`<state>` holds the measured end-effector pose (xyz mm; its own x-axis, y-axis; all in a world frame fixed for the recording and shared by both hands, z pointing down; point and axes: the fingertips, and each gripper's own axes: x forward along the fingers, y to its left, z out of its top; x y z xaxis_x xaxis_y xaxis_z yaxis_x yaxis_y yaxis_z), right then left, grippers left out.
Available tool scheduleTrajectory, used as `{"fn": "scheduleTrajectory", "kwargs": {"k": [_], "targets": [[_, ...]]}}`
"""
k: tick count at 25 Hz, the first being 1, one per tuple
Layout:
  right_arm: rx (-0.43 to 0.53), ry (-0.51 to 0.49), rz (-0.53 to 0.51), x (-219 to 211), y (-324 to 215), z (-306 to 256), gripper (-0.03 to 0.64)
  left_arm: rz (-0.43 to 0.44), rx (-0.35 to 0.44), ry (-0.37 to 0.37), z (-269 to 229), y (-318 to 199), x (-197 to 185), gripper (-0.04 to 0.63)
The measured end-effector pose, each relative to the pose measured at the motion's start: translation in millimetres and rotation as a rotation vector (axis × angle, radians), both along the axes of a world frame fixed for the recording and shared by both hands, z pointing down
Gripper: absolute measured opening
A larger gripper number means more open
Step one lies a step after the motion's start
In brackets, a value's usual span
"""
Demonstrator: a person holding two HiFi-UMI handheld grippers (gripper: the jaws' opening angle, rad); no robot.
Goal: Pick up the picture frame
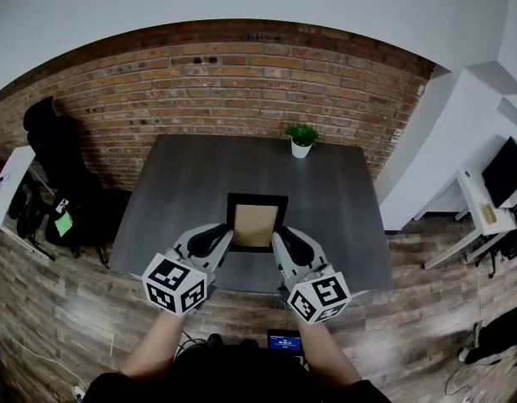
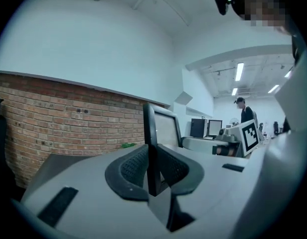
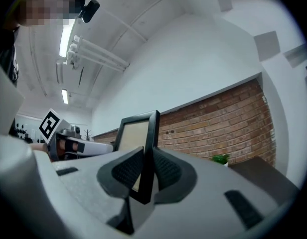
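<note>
A black picture frame (image 1: 256,221) with a tan panel hangs above the dark grey table (image 1: 191,183), held by both grippers. My left gripper (image 1: 226,238) is shut on the frame's left side, and its black pads (image 2: 135,166) press the frame's black edge (image 2: 152,148). On the right side of the frame my right gripper (image 1: 278,242) is shut too, the frame's edge (image 3: 147,158) clamped between its pads (image 3: 164,170). In both gripper views the frame stands upright, well off the table.
A small green plant in a white pot (image 1: 301,139) stands at the table's far edge by the brick wall (image 1: 216,74). A black chair (image 1: 53,154) is left of the table, white desks (image 1: 485,204) to the right. A person (image 2: 244,112) stands far off.
</note>
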<state>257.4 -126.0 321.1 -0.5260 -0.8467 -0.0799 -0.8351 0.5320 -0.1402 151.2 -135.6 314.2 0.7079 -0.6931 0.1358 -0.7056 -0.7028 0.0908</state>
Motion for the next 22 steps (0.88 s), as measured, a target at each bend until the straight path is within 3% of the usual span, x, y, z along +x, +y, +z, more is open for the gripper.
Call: {"fn": "scheduleTrajectory", "kwargs": {"k": [11,22], "targets": [[0.047,0.077,0.06,-42,10,-7,0.061,-0.066,0.101,0.043,0,7,-41,0.048],[0.046,0.099,0.099,-52,4,-3,0.06,-0.088,0.145,0.062,1,0,-51,0.048]]}}
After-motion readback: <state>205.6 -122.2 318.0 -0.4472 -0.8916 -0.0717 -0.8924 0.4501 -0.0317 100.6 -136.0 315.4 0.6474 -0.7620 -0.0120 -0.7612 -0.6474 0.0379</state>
